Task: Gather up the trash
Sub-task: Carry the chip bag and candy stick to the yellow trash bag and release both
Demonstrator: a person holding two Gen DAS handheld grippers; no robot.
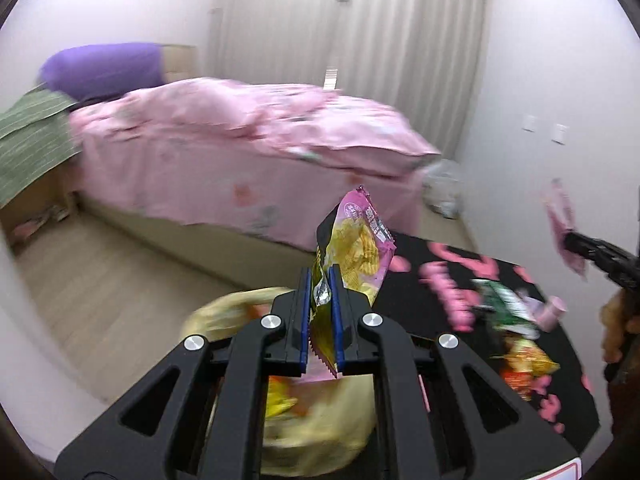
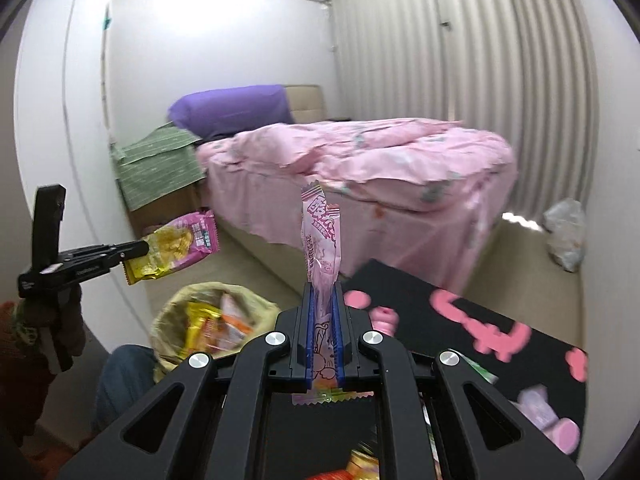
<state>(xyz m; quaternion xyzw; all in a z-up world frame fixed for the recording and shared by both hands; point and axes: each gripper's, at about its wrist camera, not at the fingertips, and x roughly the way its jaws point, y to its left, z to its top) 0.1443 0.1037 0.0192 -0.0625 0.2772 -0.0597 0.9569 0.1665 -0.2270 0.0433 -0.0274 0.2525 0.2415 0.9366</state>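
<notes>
My left gripper [image 1: 323, 280] is shut on a pink and yellow chip bag [image 1: 358, 248] and holds it up above a yellow trash bag [image 1: 316, 412] with wrappers inside. The right wrist view shows that gripper [image 2: 140, 246] with the chip bag [image 2: 176, 246] at the left, above and left of the trash bag [image 2: 208, 328]. My right gripper [image 2: 323, 292] is shut on a long pink wrapper [image 2: 320, 240] that stands upright. It shows at the right edge of the left wrist view [image 1: 570, 240].
A black table with pink print [image 1: 440, 264] carries several wrappers [image 1: 508, 312] and a small pink bottle [image 1: 554, 312]. A bed with pink bedding [image 2: 360, 160] stands behind. A white plastic bag [image 2: 566, 236] lies on the floor by the curtain.
</notes>
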